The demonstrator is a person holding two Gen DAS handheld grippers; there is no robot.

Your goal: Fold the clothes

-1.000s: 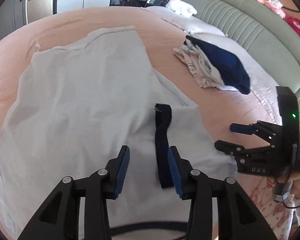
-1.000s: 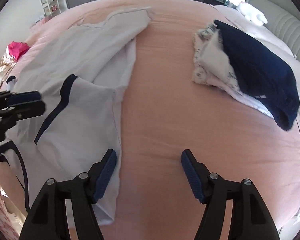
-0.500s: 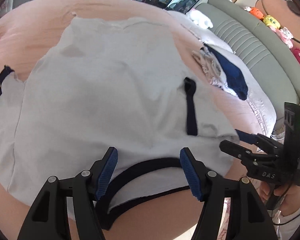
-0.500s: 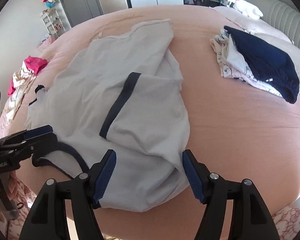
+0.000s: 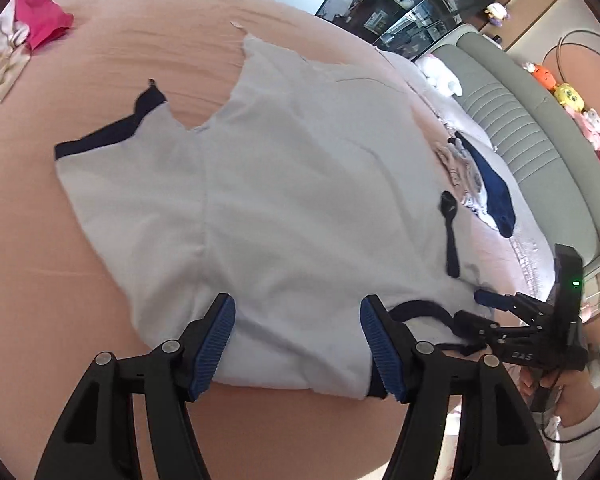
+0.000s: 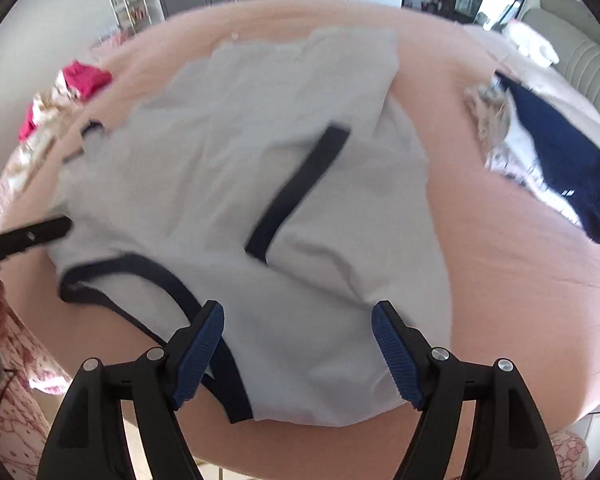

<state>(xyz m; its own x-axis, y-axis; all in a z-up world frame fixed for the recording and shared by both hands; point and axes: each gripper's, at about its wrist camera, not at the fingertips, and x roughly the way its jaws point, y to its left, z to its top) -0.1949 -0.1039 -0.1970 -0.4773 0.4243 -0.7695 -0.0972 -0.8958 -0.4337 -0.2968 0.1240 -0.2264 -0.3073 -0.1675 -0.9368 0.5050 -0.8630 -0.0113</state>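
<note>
i'm holding both grippers wide open over the near, collar edge of the shirt [image 5: 300, 200], gripping nothing. the shirt is lying on the bed [image 5: 40, 260], long axis running toward 12 o'clock. left gripper [image 5: 298, 344] is straddling the left shoulder, right gripper [image 6: 298, 354] the right, where the sleeve [image 6: 340, 216] is already lying folded in. i'm reading "oas" on the right gripper's body, uncertainly.

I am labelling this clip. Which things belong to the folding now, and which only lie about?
In the job:
white shirt
left gripper, open
right gripper, open

Lying about:
clothes stack
pink garment
plush toys
</note>
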